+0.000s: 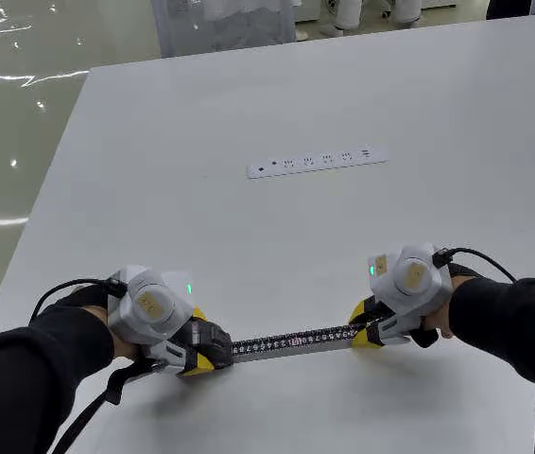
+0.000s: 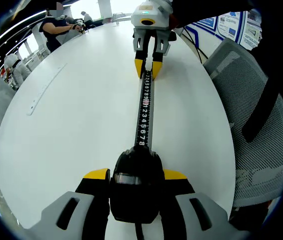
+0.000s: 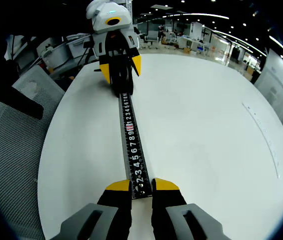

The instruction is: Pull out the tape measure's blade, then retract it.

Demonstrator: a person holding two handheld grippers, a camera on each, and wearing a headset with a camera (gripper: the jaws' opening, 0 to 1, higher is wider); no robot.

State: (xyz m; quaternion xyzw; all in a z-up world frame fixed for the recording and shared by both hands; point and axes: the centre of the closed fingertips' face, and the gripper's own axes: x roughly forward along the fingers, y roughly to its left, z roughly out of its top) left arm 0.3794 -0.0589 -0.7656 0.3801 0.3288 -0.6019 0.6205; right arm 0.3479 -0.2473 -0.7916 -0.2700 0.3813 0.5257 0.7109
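Note:
The black tape measure case [image 1: 207, 340] [image 2: 135, 185] sits on the white table between the yellow-tipped jaws of my left gripper [image 1: 197, 355] [image 2: 134, 175], which is shut on it. Its black blade [image 1: 291, 341] [image 2: 144, 110] [image 3: 131, 145] with white numbers runs out flat along the table to the right. My right gripper [image 1: 362, 331] [image 3: 140, 186] is shut on the blade's end. In the right gripper view the left gripper [image 3: 119, 70] and case [image 3: 120, 77] stand at the blade's far end; in the left gripper view the right gripper [image 2: 148, 67] stands at the far end.
A white power strip [image 1: 317, 162] lies on the table [image 1: 249, 236] well beyond the grippers. A grey mesh chair [image 2: 254, 140] [image 3: 11, 130] stands at the table's near edge. People sit at the far side of the room. The floor lies beyond the table's left edge.

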